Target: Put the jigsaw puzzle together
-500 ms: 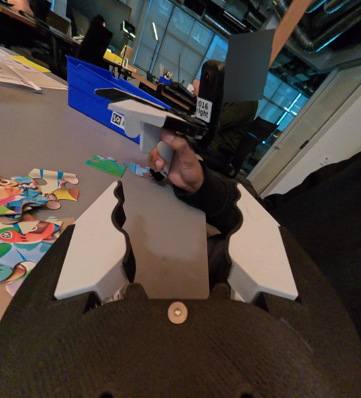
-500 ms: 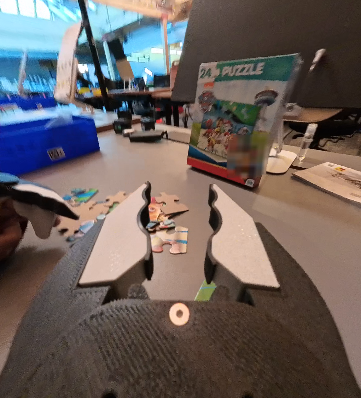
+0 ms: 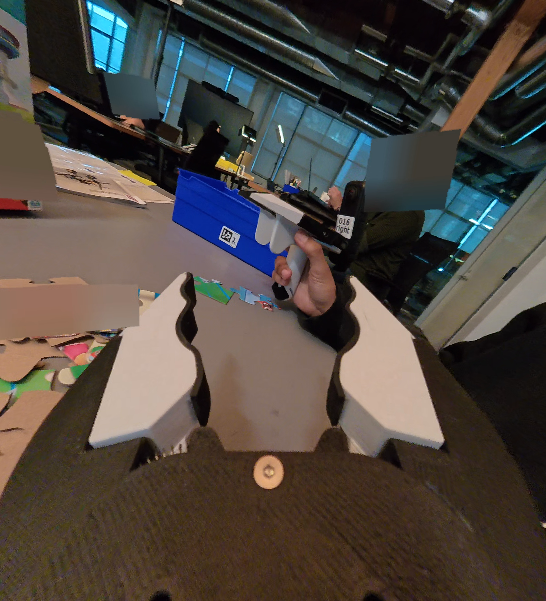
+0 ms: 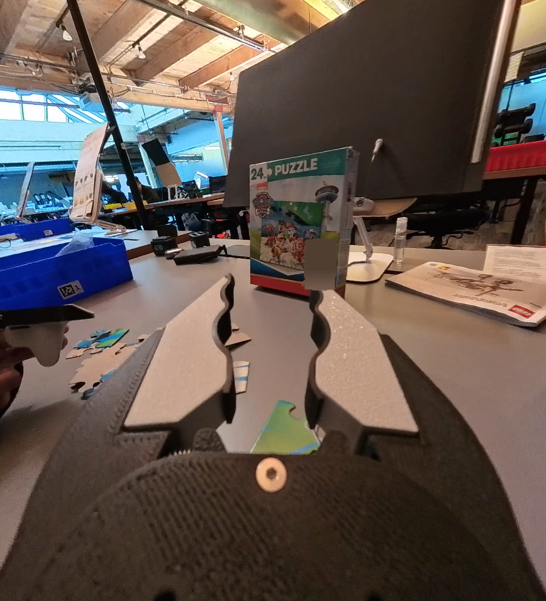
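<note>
My left gripper [image 3: 270,283] is open wide over bare grey table [image 3: 102,247], with nothing between its fingers. A pile of puzzle pieces [image 3: 21,367], several face down, lies to its left. A green piece [image 3: 213,289] and a blue piece [image 3: 248,296] lie just beyond its tips. My right gripper [image 4: 273,289] is open and holds nothing. A green piece [image 4: 284,429] lies on the table under its finger bases. The right gripper also shows in the left wrist view [image 3: 274,208], held above the table by a hand [image 3: 310,279].
A puzzle box [image 4: 297,221] stands upright ahead of the right gripper. A blue bin [image 4: 47,276] sits to the left, and a booklet [image 4: 479,292] to the right. More loose pieces [image 4: 99,364] lie left of the right fingers. A black screen [image 4: 362,97] stands behind the box. Tip to tip, the grippers are about 20 centimetres apart.
Both grippers' jaws have narrowed a little on nothing. The right gripper has turned so that the puzzle box is nearer its centre line. The left view now takes in more of the pile and the box.
</note>
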